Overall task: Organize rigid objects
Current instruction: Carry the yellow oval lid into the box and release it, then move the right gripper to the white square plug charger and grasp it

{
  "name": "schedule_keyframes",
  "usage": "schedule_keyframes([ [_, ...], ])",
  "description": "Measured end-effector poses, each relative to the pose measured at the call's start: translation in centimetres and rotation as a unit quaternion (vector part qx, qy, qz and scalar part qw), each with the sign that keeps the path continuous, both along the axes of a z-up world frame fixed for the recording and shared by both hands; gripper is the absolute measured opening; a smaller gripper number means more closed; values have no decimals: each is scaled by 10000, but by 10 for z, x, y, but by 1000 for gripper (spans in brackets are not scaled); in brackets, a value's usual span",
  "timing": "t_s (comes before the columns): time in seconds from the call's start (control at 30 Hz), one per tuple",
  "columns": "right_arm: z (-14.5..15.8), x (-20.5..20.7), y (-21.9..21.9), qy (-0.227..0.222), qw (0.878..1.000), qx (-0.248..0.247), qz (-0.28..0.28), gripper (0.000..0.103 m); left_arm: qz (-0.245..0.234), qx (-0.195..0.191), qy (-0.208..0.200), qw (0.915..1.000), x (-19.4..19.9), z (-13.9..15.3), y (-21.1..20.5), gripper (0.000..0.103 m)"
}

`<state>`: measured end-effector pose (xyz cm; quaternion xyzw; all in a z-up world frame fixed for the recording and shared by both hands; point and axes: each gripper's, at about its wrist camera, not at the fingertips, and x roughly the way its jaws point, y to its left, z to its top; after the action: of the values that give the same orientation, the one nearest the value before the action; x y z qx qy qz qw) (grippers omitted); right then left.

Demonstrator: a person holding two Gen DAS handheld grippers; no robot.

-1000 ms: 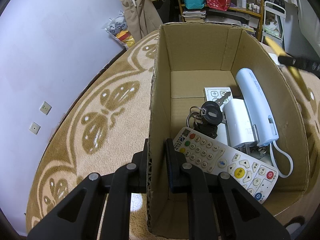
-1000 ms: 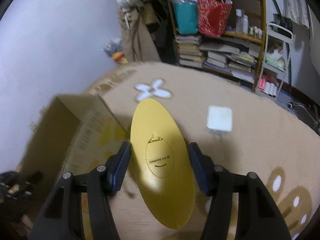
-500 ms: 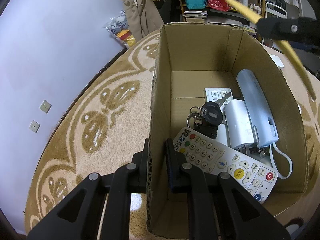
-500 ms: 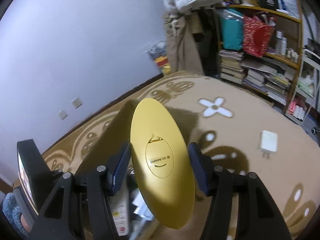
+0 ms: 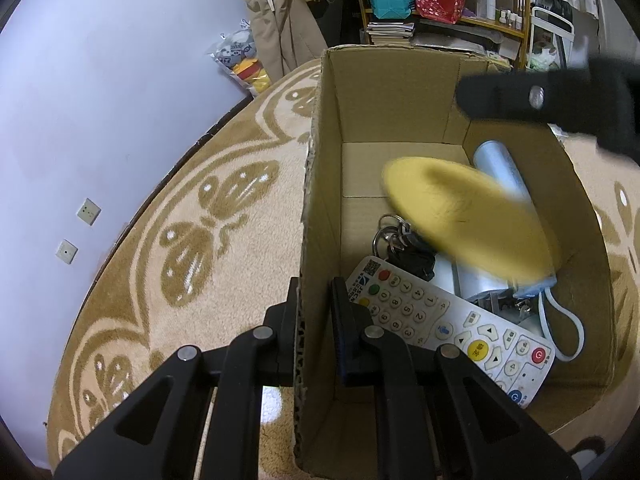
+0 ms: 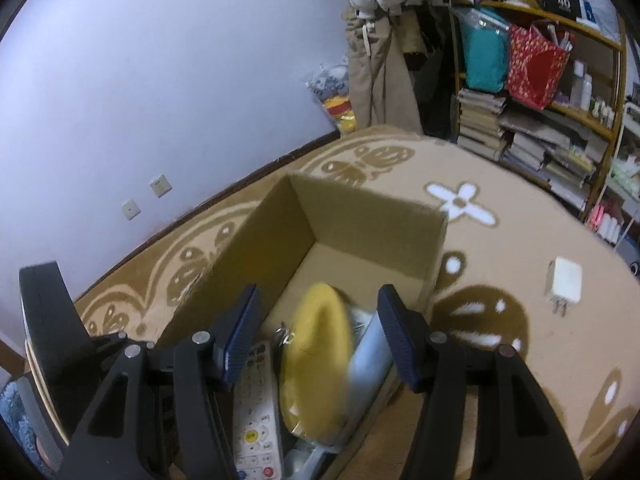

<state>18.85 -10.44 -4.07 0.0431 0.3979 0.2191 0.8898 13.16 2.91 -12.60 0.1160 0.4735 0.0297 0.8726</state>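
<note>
Beige patterned carpet [image 5: 224,288] carries a cardboard box [image 5: 394,104]. My left tool [image 5: 314,320] is clenched on the box's near wall. My right tool [image 6: 318,340] hangs released above the box. Below its spread fingers, a blurred yellow oval dish [image 6: 316,364] sits inside, over the white remote [image 5: 448,320], keys [image 5: 400,240] and a pale blue device [image 5: 500,172].

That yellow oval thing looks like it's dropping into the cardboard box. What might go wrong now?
The blurred yellow oval plastic piece is falling free of the open right claw; it may strike the black key bunch or pale blue handset and land awkwardly. The left claw pinches only one wall of the brown cardboard box, so a jolt might tip it.
</note>
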Motion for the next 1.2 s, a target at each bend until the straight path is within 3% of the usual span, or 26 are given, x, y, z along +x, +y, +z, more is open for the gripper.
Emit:
schedule_keyframes([
  [0.1, 9, 3, -11, -198, 9994, -94, -252, 79, 0, 0, 8, 10000, 1, 0, 0, 13],
  [0.27, 15, 17, -42, -361, 9966, -110, -735, 83, -6, -38, 3, 10000, 0, 1, 1, 12],
  [0.7, -29, 72, -136, 27, 9737, -497, -2223, 84, -16, -22, -30, 10000, -1, -1, -1, 13],
  [1.07, -66, 105, -161, 363, 9612, -867, -2593, 83, -43, 80, -70, 9999, -2, -3, -3, 13],
  [1.2, -78, 108, -178, 566, 9552, -690, -2822, 83, -26, 55, -74, 10000, -2, -3, -3, 13],
])
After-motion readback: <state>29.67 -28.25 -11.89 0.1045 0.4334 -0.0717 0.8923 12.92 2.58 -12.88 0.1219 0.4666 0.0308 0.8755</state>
